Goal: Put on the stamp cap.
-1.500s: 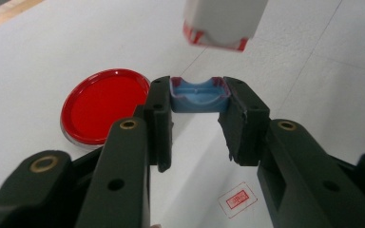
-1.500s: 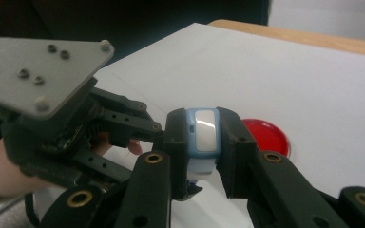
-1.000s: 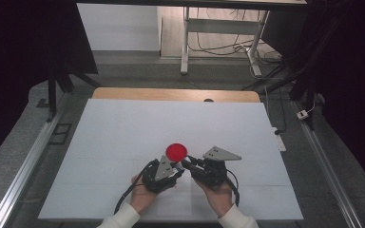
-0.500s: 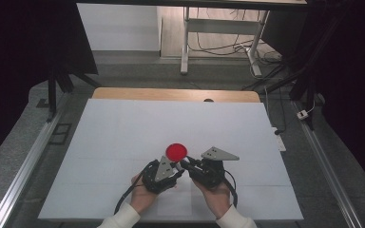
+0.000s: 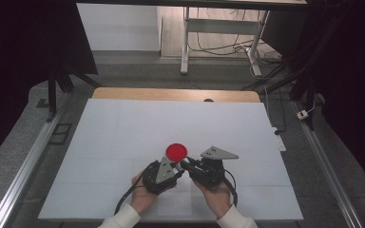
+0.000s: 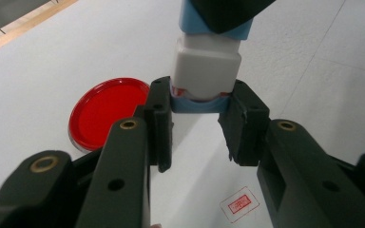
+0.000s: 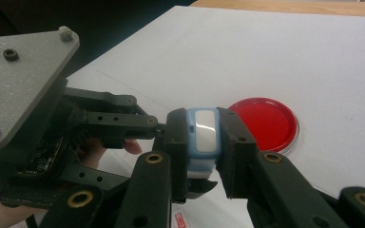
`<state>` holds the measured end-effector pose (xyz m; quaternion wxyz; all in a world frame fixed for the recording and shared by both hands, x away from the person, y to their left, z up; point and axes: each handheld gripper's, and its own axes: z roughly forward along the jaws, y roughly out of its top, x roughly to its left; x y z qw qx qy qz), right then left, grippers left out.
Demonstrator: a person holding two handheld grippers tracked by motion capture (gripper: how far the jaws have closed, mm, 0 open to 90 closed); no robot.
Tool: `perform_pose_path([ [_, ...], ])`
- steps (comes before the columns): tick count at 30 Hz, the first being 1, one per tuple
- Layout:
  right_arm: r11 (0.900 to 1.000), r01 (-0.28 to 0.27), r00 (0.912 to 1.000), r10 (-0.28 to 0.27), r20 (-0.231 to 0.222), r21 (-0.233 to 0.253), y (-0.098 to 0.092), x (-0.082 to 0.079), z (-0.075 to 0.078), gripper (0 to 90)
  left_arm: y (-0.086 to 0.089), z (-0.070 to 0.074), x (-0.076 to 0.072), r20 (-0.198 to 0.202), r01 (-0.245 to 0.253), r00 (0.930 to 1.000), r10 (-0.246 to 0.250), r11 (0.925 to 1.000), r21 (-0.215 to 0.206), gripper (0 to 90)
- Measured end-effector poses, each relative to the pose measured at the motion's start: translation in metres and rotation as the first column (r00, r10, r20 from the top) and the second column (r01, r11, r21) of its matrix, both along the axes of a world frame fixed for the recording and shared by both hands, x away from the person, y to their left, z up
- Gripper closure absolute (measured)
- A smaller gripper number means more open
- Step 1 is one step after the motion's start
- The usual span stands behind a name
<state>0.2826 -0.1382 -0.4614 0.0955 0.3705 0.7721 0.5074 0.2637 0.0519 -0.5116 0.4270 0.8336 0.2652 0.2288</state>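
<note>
Two hands at the near edge of the white table [image 5: 123, 133] each hold a gripper. The left gripper [image 6: 196, 107] and the right gripper [image 7: 202, 137] both clamp one small blue-and-white block [image 6: 205, 71], each at its own end, holding it above the tabletop. Just beyond it lies a red lid [image 5: 176, 151], flat on the table.

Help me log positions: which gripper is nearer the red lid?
Left. The left gripper sits just below the red lid; the right gripper is slightly farther, to its lower right.
</note>
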Motion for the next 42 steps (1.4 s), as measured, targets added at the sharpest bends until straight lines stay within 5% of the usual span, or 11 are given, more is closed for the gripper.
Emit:
perform_pose_path([
  [23, 1.000, -0.019, 0.9975, 0.020, -0.068, 0.022, -0.0016, 0.0040, -0.0037, 75.2, -0.0024, 0.0012, -0.0059, 0.057, 0.010, 0.9983, -0.012, 0.9989, 0.045, 65.7],
  [30, 0.999, -0.020, 0.9966, 0.023, -0.079, 0.036, -0.0032, 0.0052, -0.0042, 75.2, -0.0014, 0.0007, -0.0047, 0.046, 0.012, 0.9988, -0.014, 0.9990, 0.042, 65.6],
  [42, 0.999, -0.044, 0.9986, 0.044, -0.030, 0.001, -0.0027, 0.0030, -0.0020, 75.0, 0.0008, 0.0006, -0.0014, -0.002, 0.021, 0.9998, -0.021, 0.9998, 0.006, 64.3],
])
